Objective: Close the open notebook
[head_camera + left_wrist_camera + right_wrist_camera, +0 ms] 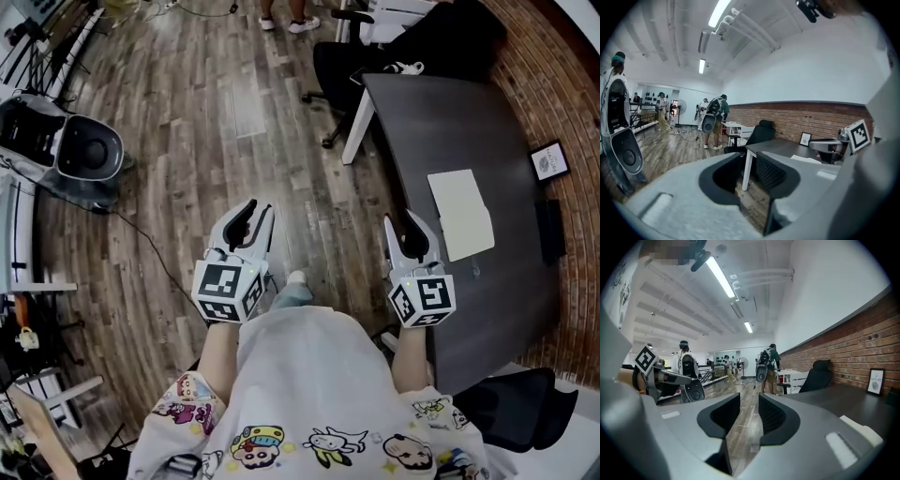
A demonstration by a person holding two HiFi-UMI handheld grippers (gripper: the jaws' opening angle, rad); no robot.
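Note:
In the head view a pale cream notebook (461,213) lies flat on the dark table (441,122) at the right; I cannot tell from here whether it is open. My left gripper (258,208) hangs over the wooden floor, well left of the table, jaws apart with nothing between them. Beside the table's near edge my right gripper (400,218) is open too and empty, a short way left of the notebook. The left gripper view looks through its own gripper (747,164) at the table (787,147). In the right gripper view, the floor shows between the jaws of that gripper (749,411).
A framed picture (548,161) and a dark flat object (551,230) sit at the table's far side by the brick wall. Black office chairs stand at the table's end (337,66) and near corner (525,412). A grey speaker-like unit (89,150) sits at left. People (715,117) stand far off.

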